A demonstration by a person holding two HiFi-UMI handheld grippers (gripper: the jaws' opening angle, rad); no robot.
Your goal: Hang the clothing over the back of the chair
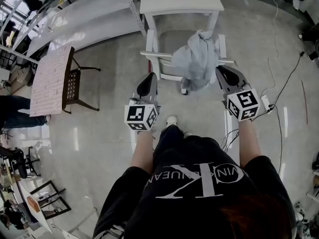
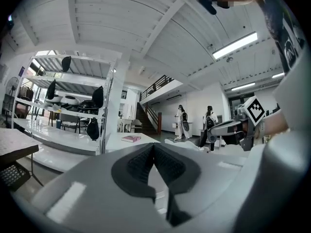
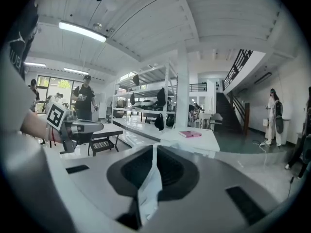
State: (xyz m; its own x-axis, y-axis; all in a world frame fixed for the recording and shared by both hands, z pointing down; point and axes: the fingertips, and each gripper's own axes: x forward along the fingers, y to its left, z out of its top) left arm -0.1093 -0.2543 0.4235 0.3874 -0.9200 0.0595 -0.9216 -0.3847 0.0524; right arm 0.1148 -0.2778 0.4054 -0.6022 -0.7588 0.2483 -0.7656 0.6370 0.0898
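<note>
1. Where the head view shows a black shirt (image 1: 164, 158), its white print has a large K; smaller letters stay unclear.
2. Clothing (image 1: 197, 59) drapes over the chair (image 1: 155, 55) back.
3. Only the right gripper view shows right tongs (image 3: 154, 154) pinching a strip of clothing; left tongs (image 2: 154, 152) are closed, empty, beside the chair.

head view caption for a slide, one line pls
Pale clothing draped on a white chair, right gripper pinching its edge, left gripper shut and clear of it.
</note>
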